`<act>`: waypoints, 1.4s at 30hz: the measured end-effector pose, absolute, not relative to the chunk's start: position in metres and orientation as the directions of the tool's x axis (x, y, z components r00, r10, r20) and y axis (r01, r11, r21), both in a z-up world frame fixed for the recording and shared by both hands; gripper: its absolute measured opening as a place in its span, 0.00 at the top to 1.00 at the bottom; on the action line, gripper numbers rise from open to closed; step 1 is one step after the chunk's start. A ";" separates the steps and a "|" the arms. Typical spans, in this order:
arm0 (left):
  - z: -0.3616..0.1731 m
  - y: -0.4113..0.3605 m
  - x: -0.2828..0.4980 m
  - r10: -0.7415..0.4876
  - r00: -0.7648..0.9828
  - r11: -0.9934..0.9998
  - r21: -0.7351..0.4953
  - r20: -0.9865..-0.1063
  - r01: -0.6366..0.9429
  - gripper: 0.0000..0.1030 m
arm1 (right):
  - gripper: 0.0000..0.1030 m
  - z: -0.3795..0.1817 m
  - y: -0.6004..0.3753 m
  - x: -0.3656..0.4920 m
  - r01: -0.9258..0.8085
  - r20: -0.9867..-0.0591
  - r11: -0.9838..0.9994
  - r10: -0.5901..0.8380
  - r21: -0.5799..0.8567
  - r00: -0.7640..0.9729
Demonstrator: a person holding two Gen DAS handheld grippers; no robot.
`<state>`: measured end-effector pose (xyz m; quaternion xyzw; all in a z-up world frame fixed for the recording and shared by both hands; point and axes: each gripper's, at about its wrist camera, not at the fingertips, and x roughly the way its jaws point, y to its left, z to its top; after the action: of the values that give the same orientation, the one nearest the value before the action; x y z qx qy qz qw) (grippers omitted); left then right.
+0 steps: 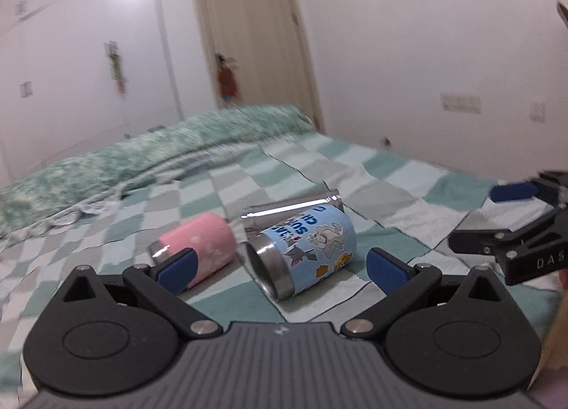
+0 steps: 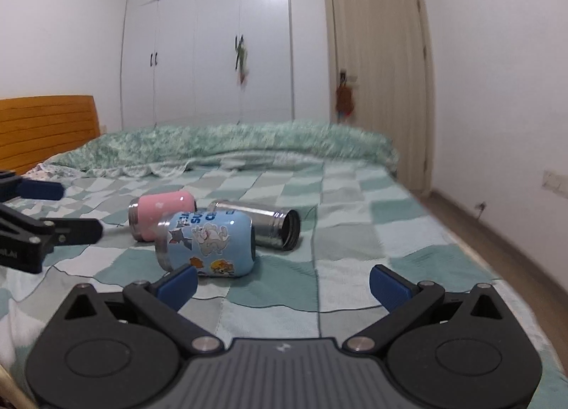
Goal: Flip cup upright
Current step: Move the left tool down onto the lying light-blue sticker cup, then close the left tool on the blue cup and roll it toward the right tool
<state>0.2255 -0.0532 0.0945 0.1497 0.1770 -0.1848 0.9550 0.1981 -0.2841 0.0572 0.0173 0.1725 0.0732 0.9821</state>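
Both sets of jaws stand wide apart and hold nothing. Left gripper [image 1: 282, 269] hovers low over the bed, its blue pads either side of the view; the blue cartoon cup [image 1: 305, 249] lies on its side just ahead, between the fingers in the left wrist view, its steel-rimmed end turned toward the camera. Pink cup [image 1: 198, 249] also lies on its side, just beside the blue one to the left, partly hidden behind the left pad [image 1: 177, 269]. Steel cup [image 1: 291, 208] lies on its side behind the blue cup and touches it. Right gripper [image 2: 282, 285] sits back from the cluster over the checked bedspread [image 2: 355, 231], the blue cup ahead and left of its centre line. Green quilt [image 2: 220, 143] is bunched along the far edge.
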 end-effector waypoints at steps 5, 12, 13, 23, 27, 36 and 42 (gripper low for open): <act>0.095 -0.072 0.280 -0.301 0.817 0.834 0.281 -0.492 0.475 0.00 | 0.00 0.059 -0.285 0.244 -0.157 -0.392 0.987 0.155 0.028 0.907; 0.078 -0.096 0.346 -0.297 0.707 0.751 0.300 -0.642 0.588 0.00 | 0.00 0.054 -0.286 0.301 -0.184 -0.460 0.983 0.169 0.012 0.872; 0.075 -0.100 0.352 -0.295 0.696 0.730 0.316 -0.655 0.606 0.00 | 0.00 0.053 -0.287 0.304 -0.181 -0.464 0.983 0.169 0.019 0.870; 0.040 -0.131 0.381 -0.249 0.595 0.566 0.384 -0.764 0.729 0.00 | 0.00 0.042 -0.297 0.311 -0.184 -0.520 0.982 0.180 0.044 0.835; 0.031 -0.136 0.383 -0.229 0.603 0.532 0.420 -0.764 0.735 0.01 | 0.00 0.039 -0.297 0.311 -0.195 -0.530 0.980 0.185 0.038 0.828; 0.017 -0.151 0.381 -0.152 0.659 0.448 0.543 -0.737 0.710 0.07 | 0.00 0.041 -0.295 0.305 -0.201 -0.530 0.979 0.188 0.034 0.827; 0.015 -0.155 0.361 -0.156 0.702 0.408 0.602 -0.695 0.686 0.09 | 0.00 0.047 -0.297 0.298 -0.207 -0.525 0.978 0.195 0.037 0.828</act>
<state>0.3613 -0.1547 0.0150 0.4743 0.2794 -0.2663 0.7912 0.2983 -0.2968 0.0467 -0.0108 0.2734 0.1050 0.9561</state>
